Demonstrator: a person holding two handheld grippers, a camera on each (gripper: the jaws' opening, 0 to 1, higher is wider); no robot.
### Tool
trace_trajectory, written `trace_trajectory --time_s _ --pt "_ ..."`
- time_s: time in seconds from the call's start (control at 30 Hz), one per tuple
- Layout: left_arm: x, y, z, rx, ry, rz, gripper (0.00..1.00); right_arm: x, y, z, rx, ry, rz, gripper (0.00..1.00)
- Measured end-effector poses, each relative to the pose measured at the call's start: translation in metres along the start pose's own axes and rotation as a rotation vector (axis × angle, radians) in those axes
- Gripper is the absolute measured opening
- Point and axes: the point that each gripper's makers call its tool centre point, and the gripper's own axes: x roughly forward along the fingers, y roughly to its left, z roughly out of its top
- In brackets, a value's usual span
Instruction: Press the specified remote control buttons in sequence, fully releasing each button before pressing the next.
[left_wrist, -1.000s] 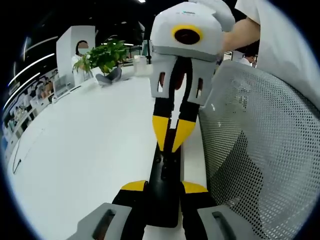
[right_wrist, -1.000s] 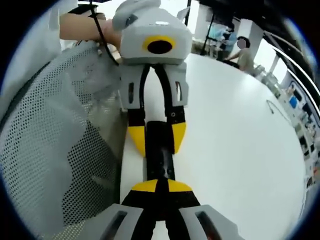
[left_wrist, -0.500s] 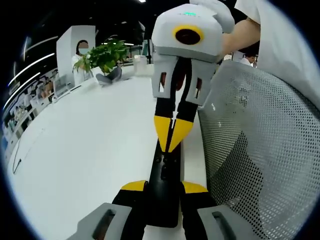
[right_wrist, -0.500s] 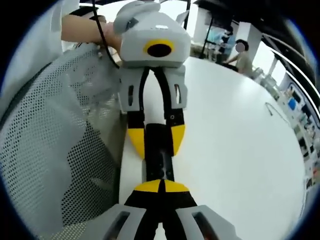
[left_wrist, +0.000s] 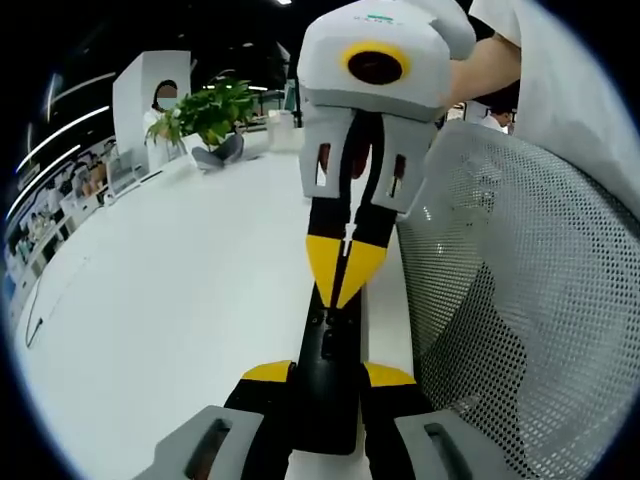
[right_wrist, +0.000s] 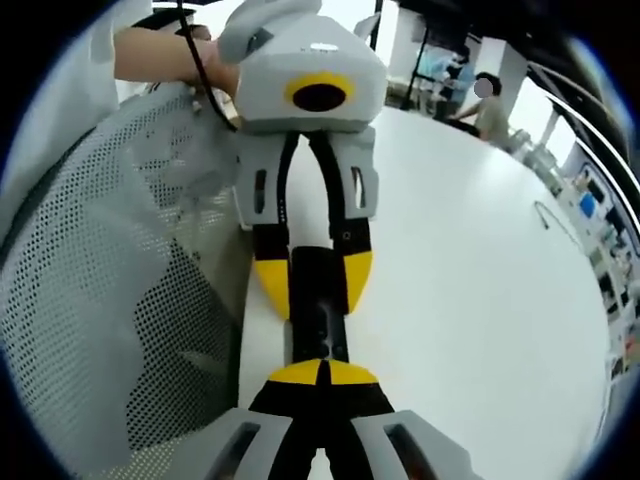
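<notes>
The remote control is a long, slim black bar of hard plastic lying over the near edge of the white table, beside a grey mesh chair back. It looks light and rigid, with a smooth casing that would probably slide under a careless push, so a hold across its narrow width, on the two long side edges, seems the safest grip.

That is how the left gripper has it: its yellow-tipped jaws stand parted by the width of the bar and clamp the remote's near end. In the right gripper view the same hold appears at the far end of the bar, with the left gripper straddling the remote control.

The right gripper has its jaws pinched fully together into one blunt yellow point, gripping nothing, and resting on or just above the button face. Whether it is truly pressing cannot be told. In the left gripper view the right gripper comes down from the far side onto the middle of the bar.

The buttons are small and low, likely soft rubber, needing a light straight push. A leafy potted plant stands far off on the glossy table
</notes>
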Motion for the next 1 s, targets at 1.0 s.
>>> trace_trajectory --time_s 1.0 --pt "0.001 -0.001 0.0 0.007 0.001 -0.006 0.25 -0.006 0.003 -0.013 0.116 0.018 0.053 0.0"
